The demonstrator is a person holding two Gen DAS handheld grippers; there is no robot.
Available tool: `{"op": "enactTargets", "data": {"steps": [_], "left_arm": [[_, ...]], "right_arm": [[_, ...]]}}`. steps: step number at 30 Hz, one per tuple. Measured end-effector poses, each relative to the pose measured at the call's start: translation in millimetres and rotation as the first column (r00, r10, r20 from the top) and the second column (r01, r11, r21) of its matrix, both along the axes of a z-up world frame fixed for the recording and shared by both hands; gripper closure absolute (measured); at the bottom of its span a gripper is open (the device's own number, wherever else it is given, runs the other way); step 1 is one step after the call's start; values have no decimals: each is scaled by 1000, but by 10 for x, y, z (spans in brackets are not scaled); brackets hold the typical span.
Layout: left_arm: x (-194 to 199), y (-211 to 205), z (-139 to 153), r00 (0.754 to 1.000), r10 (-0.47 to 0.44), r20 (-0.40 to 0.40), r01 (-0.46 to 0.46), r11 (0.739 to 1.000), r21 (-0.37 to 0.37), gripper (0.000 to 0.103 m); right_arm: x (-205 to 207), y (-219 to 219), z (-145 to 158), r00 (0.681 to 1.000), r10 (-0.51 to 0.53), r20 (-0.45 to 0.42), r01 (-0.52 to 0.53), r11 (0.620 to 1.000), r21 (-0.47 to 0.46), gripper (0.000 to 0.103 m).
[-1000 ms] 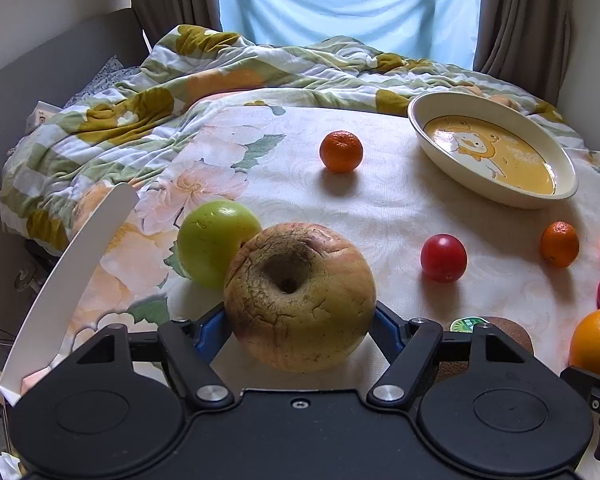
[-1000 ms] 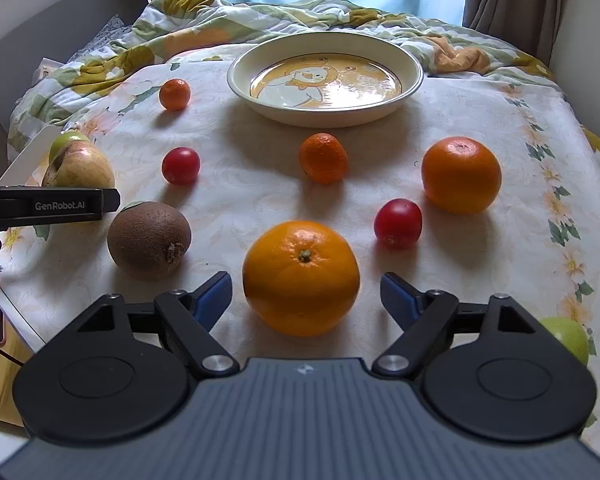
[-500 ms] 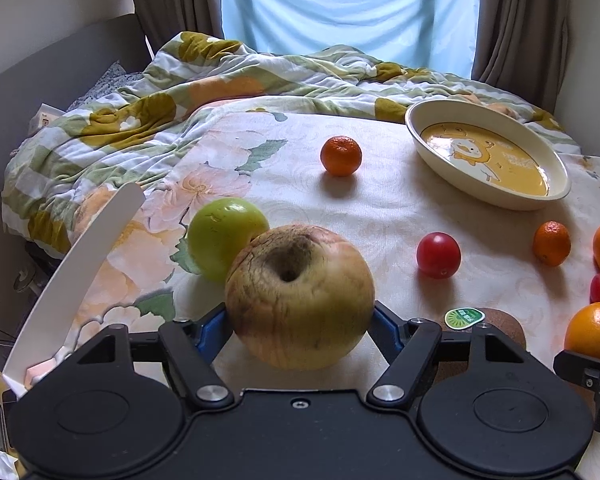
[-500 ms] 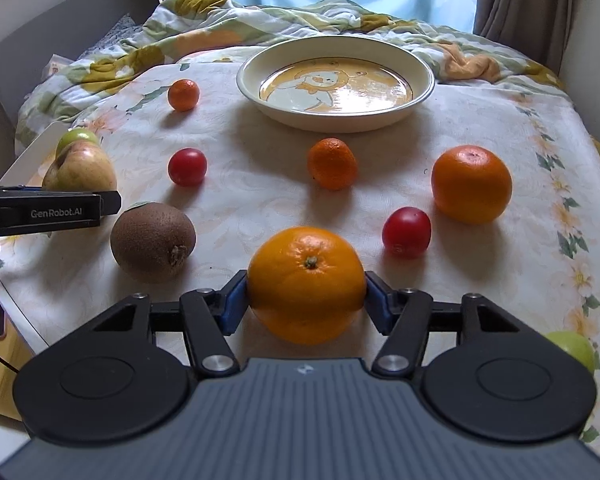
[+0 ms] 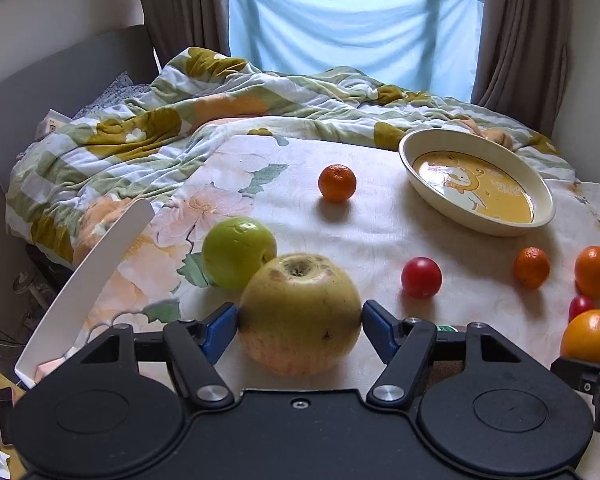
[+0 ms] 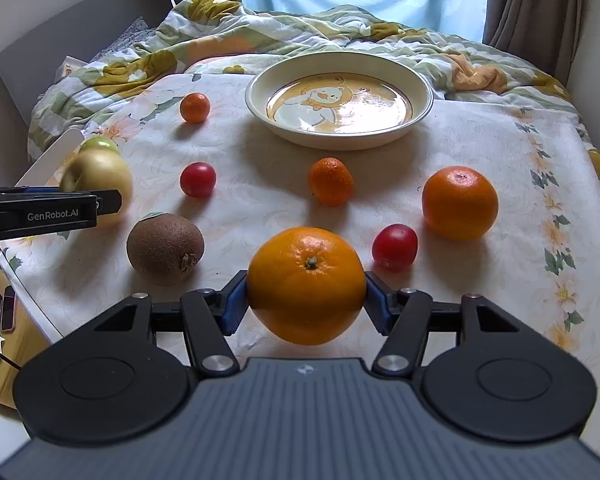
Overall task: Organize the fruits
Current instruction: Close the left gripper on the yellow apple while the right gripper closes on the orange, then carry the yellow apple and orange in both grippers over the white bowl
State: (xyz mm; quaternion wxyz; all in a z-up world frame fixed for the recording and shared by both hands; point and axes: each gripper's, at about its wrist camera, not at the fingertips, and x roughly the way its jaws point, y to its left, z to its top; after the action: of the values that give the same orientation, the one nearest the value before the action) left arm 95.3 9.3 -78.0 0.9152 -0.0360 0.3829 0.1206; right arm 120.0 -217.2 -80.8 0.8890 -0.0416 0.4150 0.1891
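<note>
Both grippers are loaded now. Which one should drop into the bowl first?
Right, probably. The right gripper grips the orange with the bowl straight ahead. The left gripper, clamping the apple, sees the bowl off to its right, past a tomato.

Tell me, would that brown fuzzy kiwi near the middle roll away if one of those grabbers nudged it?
Probably only a little. The kiwi is egg-shaped, so it would likely wobble rather than roll straight like the round orange nearby. Its fuzzy skin and the cloth-covered table should add friction. It is likely firm but bruisable if squeezed hard.
</note>
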Motion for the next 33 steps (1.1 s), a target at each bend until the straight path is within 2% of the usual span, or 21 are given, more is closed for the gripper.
{"op": "enactTargets", "data": {"steps": [6, 11, 14, 23, 28, 33], "left_arm": [[32, -47, 1, 1000, -19, -10, 19, 999, 42, 29], [113, -48, -128, 999, -10, -45, 15, 995, 98, 22], [145, 14, -194, 998, -19, -54, 22, 997, 72, 22], [142, 34, -204, 998, -33, -60, 37, 997, 63, 25], [94, -55, -25, 998, -58, -38, 61, 995, 73, 25], [96, -197, 425, 995, -95, 2, 95, 993, 64, 25]], "right_arm": [[12, -4, 2, 1000, -1, -10, 1, 1000, 1, 28], [26, 5, -22, 1000, -3, -17, 3, 1000, 3, 28], [45, 13, -39, 1000, -4, -20, 4, 1000, 0, 28], [121, -8, -83, 999, -23, -40, 23, 1000, 3, 28], [128, -48, -14, 999, -28, -30, 28, 999, 17, 28], [146, -153, 248, 999, -33, 1, 33, 999, 41, 28]]}}
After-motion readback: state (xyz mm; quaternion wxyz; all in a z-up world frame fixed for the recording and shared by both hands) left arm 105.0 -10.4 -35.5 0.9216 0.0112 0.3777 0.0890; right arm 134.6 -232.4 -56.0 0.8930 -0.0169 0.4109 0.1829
